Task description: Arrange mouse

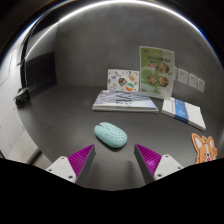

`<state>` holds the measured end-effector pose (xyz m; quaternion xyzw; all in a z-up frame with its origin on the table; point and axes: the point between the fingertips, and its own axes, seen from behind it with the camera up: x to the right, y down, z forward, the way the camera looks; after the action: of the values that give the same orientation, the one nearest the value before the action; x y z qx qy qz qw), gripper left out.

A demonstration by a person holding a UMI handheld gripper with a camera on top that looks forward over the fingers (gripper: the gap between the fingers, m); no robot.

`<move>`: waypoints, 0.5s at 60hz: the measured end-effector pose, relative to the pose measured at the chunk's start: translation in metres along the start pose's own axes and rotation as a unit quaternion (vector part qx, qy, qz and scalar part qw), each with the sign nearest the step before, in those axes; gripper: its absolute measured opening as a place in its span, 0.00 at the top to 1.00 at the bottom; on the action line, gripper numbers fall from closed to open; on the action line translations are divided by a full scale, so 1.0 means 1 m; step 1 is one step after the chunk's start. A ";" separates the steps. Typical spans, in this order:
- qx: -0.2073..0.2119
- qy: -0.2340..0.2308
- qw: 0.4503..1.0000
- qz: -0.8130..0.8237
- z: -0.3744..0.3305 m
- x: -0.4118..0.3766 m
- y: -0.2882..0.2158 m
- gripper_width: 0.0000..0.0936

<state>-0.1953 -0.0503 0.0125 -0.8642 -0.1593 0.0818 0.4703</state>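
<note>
A pale green mouse [111, 134] lies on the dark table [60, 110] just ahead of the tongs [115, 158], slightly toward their left finger, while the jaws stand released and empty. Beyond and to the right sit a booklet [125, 100] and an upright card [156, 70]. An off-centre close could nudge the smooth, rounded mouse sideways rather than grip it.

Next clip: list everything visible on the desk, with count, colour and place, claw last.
mouse: one, mint green, on the dark desk just ahead of the claw's fingers
open booklet: one, white with pictures, lying flat beyond the mouse
upright leaflet: one, green and white, standing behind the booklet
blue and white book: one, flat beside the booklet
orange cartoon card: one, partly visible, near one finger
claw: one, magenta pads, open, empty
</note>
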 end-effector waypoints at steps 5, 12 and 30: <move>-0.017 0.011 1.000 -0.014 0.021 0.017 0.007 0.13; -0.028 -0.011 1.000 -0.007 0.043 0.017 0.002 0.14; -0.030 -0.007 0.999 0.014 0.096 0.027 -0.033 0.14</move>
<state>-0.2045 0.0517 -0.0116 -0.8793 -0.1527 0.0900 0.4420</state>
